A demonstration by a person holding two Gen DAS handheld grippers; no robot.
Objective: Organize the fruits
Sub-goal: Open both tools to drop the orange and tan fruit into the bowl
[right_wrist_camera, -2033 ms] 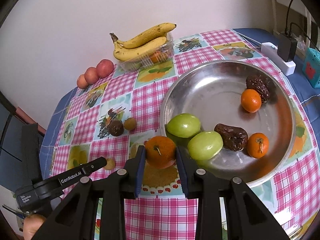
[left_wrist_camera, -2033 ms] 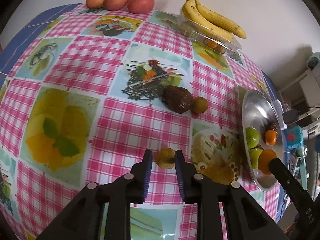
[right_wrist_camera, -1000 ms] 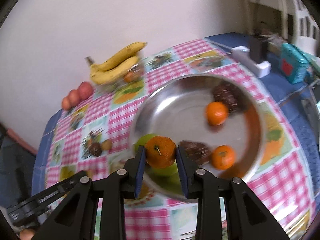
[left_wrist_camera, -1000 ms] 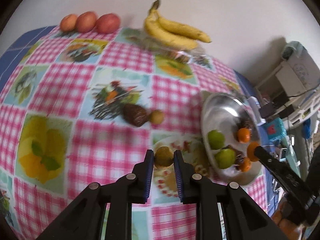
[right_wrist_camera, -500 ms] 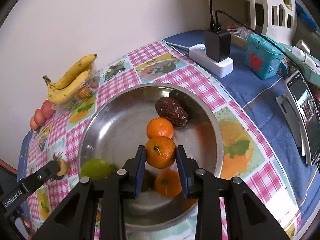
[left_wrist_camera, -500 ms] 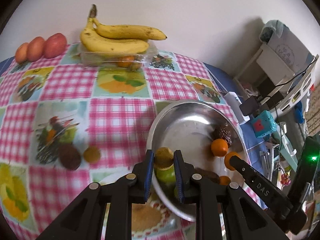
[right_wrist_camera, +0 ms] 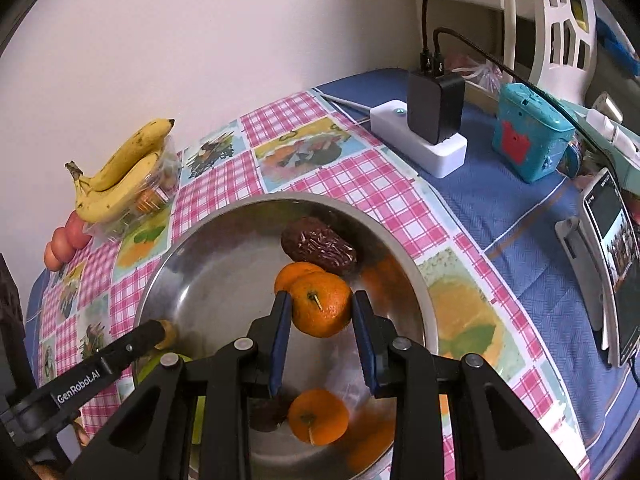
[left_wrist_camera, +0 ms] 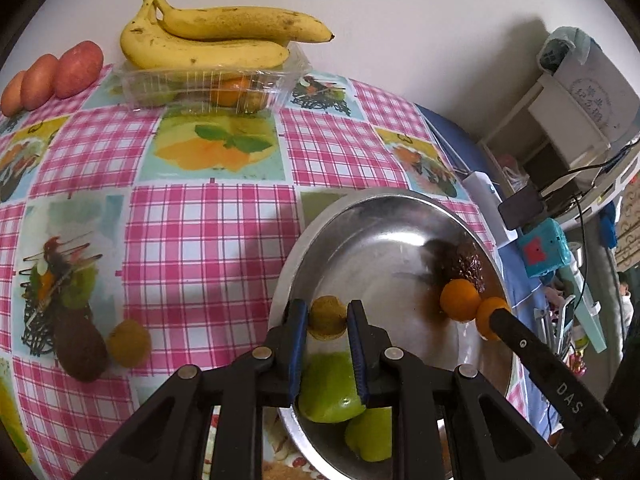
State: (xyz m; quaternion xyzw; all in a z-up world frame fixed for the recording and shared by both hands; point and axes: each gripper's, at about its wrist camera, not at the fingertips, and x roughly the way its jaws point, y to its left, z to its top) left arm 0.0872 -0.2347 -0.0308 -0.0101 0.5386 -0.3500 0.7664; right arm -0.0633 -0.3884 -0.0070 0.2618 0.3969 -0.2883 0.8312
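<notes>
1. Left gripper [left_wrist_camera: 327,322]: fingers clamped on a small brown-green fruit [left_wrist_camera: 327,317], held over the near-left part of the steel bowl [left_wrist_camera: 320,236].
2. Right gripper [right_wrist_camera: 320,312]: fingers clamped on an orange [right_wrist_camera: 321,309], stem facing the camera, held over the middle of the same bowl.
3. Already in the bowl: two green fruits [left_wrist_camera: 332,388] directly under the left fingers, a second orange [right_wrist_camera: 294,274] just behind the held one, a wrinkled dark date [right_wrist_camera: 318,246] near the far wall, another orange [right_wrist_camera: 318,416] at the near side.
4. Deciding relation: bare steel straight below and slightly ahead of the right fingers, between the near orange and the pair behind. Right load likely better placed for a clean drop; left load above green fruit, so probably a roll on release unless shifted toward the bare centre.
5. Both grippers over one bowl, well apart for now; risk of crowding if lowered together.
6. Left out on the counter [left_wrist_camera: 208,224]: a dark fruit [left_wrist_camera: 80,346] touching a small round one [left_wrist_camera: 130,342]; bananas [left_wrist_camera: 208,40] atop a clear box by the wall.
</notes>
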